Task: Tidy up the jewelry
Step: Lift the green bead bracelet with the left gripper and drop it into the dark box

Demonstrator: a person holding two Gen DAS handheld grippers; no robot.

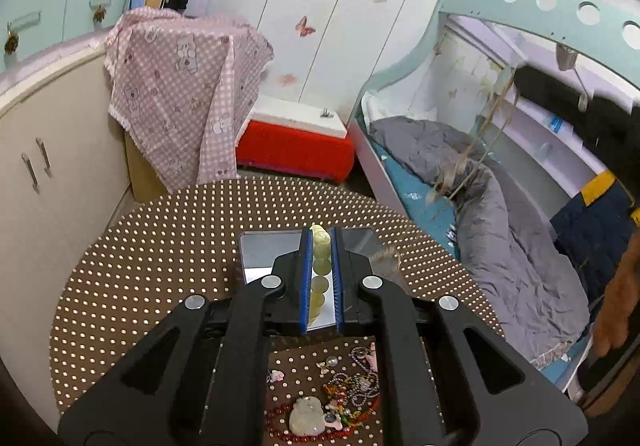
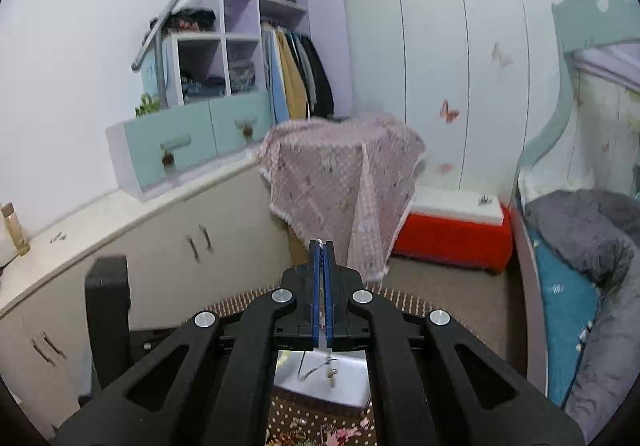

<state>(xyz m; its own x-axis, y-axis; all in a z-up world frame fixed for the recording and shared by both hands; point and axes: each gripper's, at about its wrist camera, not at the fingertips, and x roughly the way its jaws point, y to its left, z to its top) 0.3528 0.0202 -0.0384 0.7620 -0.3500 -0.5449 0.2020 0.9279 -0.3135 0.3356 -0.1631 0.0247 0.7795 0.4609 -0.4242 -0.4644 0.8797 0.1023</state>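
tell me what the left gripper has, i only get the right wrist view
Observer: The left gripper is shut on a string of pale green beads.
Operator: where is that relative to the tray
Observer: The beads sit above the shiny tray. I cannot tell whether they touch it.
Operator: anything still loose on the table
Observer: Yes. A pale carved pendant with a red bead string lies beside tangled chains on the dotted table, on the near side of the tray.
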